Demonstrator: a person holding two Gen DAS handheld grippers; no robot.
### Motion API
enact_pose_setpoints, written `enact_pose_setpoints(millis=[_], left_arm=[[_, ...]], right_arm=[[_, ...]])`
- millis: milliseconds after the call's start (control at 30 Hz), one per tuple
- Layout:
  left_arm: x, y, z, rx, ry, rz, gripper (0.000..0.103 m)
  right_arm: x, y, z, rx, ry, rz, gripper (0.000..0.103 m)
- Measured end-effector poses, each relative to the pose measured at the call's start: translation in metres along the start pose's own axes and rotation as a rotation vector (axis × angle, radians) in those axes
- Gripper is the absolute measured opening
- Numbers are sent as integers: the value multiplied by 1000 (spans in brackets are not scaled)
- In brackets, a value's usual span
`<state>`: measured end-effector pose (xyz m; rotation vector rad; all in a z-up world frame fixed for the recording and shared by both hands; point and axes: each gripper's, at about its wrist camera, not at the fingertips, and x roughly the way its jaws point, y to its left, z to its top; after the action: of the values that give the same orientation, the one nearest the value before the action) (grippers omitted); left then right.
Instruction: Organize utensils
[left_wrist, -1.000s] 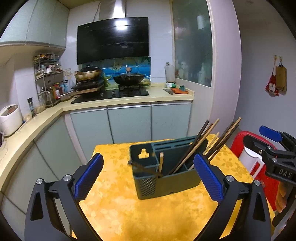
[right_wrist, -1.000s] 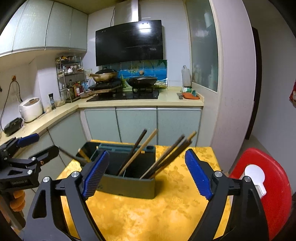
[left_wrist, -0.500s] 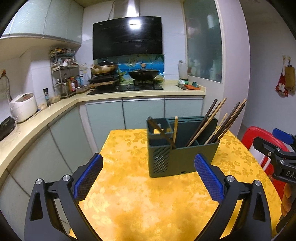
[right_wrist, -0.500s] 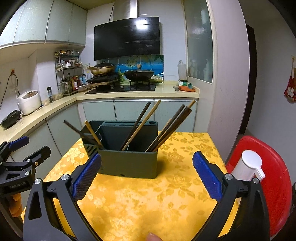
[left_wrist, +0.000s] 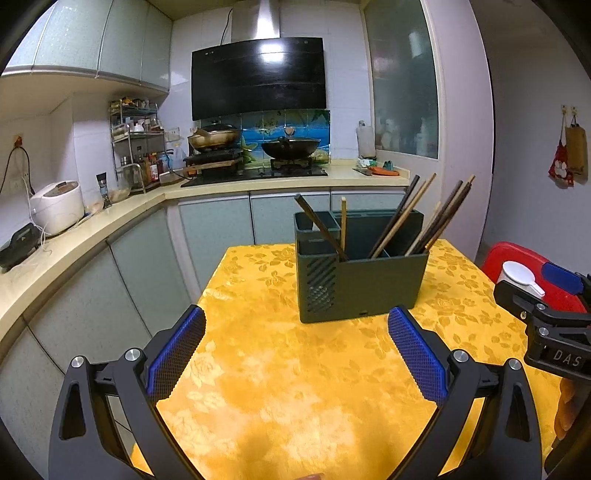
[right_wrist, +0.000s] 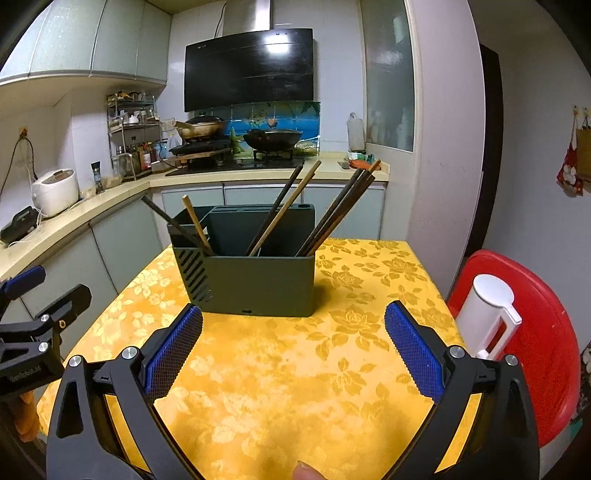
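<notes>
A dark green utensil holder (left_wrist: 364, 275) stands on the yellow flowered tablecloth (left_wrist: 280, 387); it also shows in the right wrist view (right_wrist: 255, 277). Several chopsticks (left_wrist: 417, 216) lean in its right compartments, and two more (left_wrist: 327, 229) stand in its left compartment; in the right wrist view the right chopsticks (right_wrist: 332, 206) lean rightward. My left gripper (left_wrist: 295, 354) is open and empty, in front of the holder. My right gripper (right_wrist: 293, 352) is open and empty, also short of the holder. The right gripper appears at the right edge of the left wrist view (left_wrist: 546, 314).
A red stool (right_wrist: 532, 332) with a white bottle (right_wrist: 487, 317) stands right of the table. Kitchen counter (left_wrist: 74, 229) with a rice cooker (left_wrist: 57, 206) runs along the left; the stove with pans (left_wrist: 255, 147) is behind. The left gripper shows at the left of the right wrist view (right_wrist: 33, 321).
Both grippers have pulled back and lowered from the holder; it now appears farther away and more of the tablecloth shows in front. Both stay open and empty.
</notes>
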<state>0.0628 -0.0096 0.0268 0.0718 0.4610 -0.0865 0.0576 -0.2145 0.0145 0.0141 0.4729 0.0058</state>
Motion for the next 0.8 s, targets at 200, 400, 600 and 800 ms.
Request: enact_pose_setpoints(millis=[200, 400, 600, 800], left_arm=[[-17, 0, -6, 3, -32, 18, 96], [-34, 5, -2, -11, -72, 27, 96], [-41, 7, -4, -17, -84, 36, 96], [-41, 9, -6, -23, -79, 45, 96]], right_arm=[[-18, 4, -4, -7, -38, -5, 96], [-32, 7, 1, -13, -75, 4, 96], [-38, 10, 0, -18, -90, 12, 96], [-39, 11, -1, -16, -91, 14, 96]])
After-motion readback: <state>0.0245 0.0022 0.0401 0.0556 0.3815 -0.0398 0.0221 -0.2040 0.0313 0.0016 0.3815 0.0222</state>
